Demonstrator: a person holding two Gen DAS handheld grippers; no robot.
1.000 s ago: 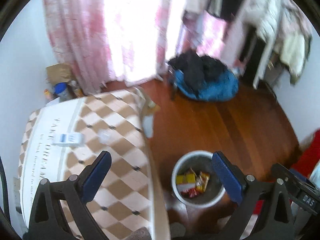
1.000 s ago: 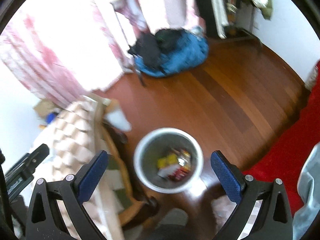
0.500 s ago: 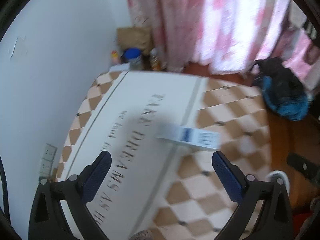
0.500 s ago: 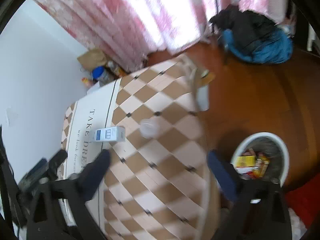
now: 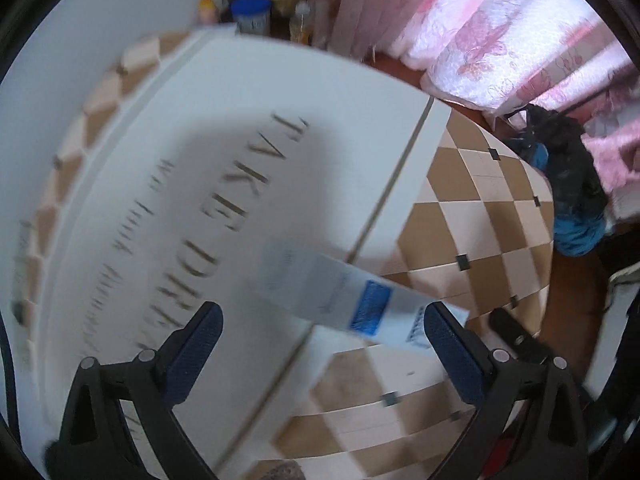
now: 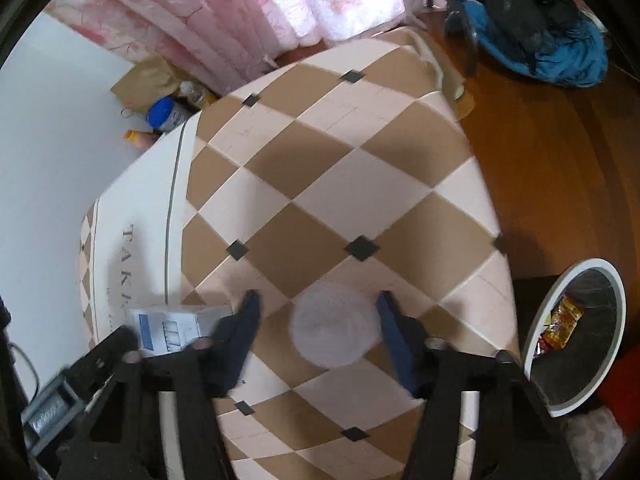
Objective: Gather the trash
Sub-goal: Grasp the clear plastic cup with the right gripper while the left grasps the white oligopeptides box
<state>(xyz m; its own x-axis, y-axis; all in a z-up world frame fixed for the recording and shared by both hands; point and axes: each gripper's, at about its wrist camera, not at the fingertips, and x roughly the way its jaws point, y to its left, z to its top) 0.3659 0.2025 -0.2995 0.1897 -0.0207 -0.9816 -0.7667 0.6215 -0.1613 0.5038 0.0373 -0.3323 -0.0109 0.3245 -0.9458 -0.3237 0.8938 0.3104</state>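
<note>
Both tongs over the bench, each above a piece of trash.

The right tongs (image 6: 318, 304) point steeply down with the jaws closing around a clear cup (image 6: 335, 325) that stands on the checked bench (image 6: 320, 184); the cup lies between the blue pads, a gap showing on each side, so nothing is gripped. The left tongs (image 5: 320, 328) are wide open and empty, also aimed down at the bench, with a white and blue box (image 5: 360, 300) lying just ahead of the tips, nearer the right finger (image 5: 452, 348); whether that finger touches the box is lost in blur. A bin (image 6: 536, 340) holding wrappers (image 6: 560, 326) stands on the floor just past the bench's right edge.
</note>
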